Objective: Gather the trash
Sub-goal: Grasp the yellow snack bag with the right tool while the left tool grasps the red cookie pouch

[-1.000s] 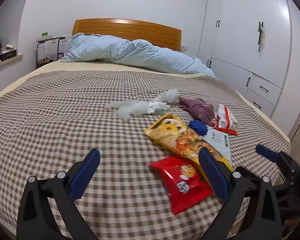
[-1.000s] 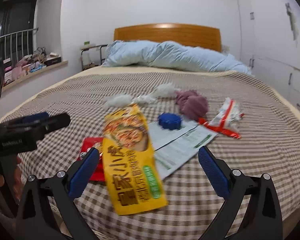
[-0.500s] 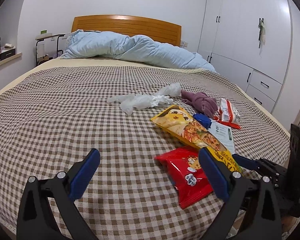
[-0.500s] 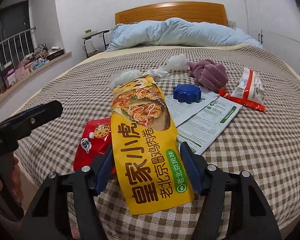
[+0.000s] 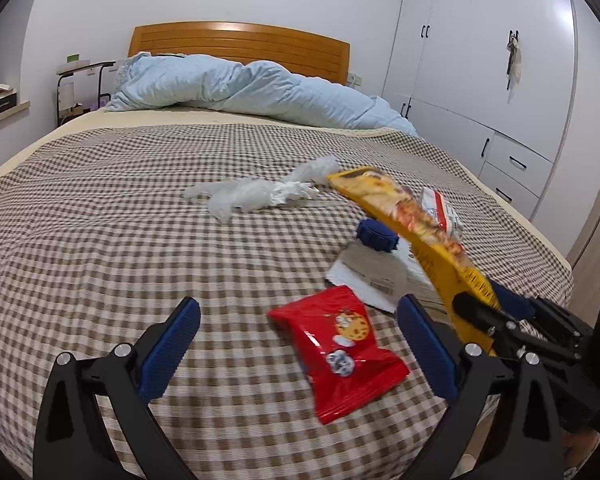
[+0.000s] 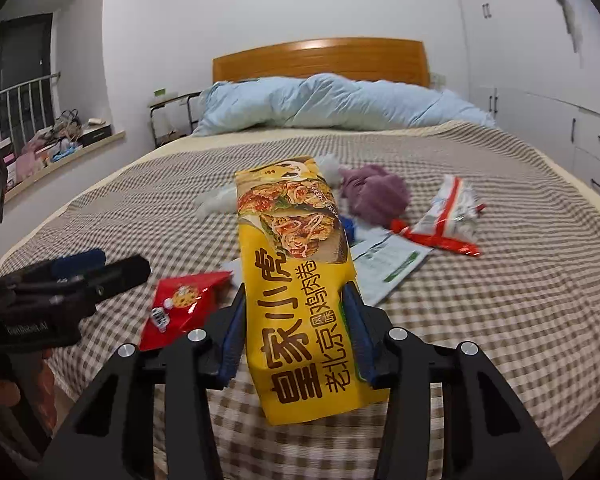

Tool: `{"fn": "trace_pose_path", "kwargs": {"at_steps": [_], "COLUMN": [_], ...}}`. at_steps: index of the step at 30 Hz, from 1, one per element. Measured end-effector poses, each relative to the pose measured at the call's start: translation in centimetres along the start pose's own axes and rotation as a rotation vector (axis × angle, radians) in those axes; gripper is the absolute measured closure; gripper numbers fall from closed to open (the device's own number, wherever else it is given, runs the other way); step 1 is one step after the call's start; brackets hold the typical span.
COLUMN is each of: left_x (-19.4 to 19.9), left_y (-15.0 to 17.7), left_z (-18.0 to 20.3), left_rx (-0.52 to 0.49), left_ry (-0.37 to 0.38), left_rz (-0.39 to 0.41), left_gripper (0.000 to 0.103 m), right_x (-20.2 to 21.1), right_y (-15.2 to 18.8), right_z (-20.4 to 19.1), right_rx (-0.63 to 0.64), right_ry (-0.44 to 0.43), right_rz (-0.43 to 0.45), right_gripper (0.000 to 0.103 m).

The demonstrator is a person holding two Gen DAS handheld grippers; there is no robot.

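Note:
My right gripper is shut on a long yellow snack bag and holds it lifted off the checked bed; the bag also shows in the left wrist view, with the right gripper at its near end. My left gripper is open and empty above the bed's near edge, with a red cookie packet between its fingers' line of sight. The red packet also shows in the right wrist view. A blue cap, a white paper sheet and crumpled white plastic lie on the bed.
A red-and-white wrapper and a purple cloth lie right of the bag. A blue duvet is heaped by the wooden headboard. White wardrobes stand at the right. A windowsill with clutter is at the left.
My right gripper has shut on the yellow bag and lifted it off the bed. My left gripper has moved a little closer to the red packet and stays open.

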State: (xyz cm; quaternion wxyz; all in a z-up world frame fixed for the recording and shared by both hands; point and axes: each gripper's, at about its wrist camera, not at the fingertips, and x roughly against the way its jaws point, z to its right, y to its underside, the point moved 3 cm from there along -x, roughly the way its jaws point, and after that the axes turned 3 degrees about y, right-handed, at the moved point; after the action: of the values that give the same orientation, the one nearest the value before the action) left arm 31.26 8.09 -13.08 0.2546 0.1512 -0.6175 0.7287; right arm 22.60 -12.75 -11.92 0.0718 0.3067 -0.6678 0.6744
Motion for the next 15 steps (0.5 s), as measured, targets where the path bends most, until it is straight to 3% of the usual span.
{"fn": "trace_pose_path", "kwargs": {"at_steps": [8, 15], "left_x": [-2.5, -3.7], "left_y": [1.0, 1.9], "left_z": [1.8, 3.1], "left_rx": [0.002, -0.011], "left_ry": [-0.035, -0.098], "left_rz": [-0.085, -0.105], "left_gripper": [0.007, 0.007], "right_x": [1.3, 1.9], "right_y": [-0.3, -0.3], "right_z": [1.7, 3.0], "right_rx": [0.026, 0.009], "right_ry": [0.087, 0.109], "right_rz": [0.051, 0.055], "right_gripper": [0.059, 0.058]}}
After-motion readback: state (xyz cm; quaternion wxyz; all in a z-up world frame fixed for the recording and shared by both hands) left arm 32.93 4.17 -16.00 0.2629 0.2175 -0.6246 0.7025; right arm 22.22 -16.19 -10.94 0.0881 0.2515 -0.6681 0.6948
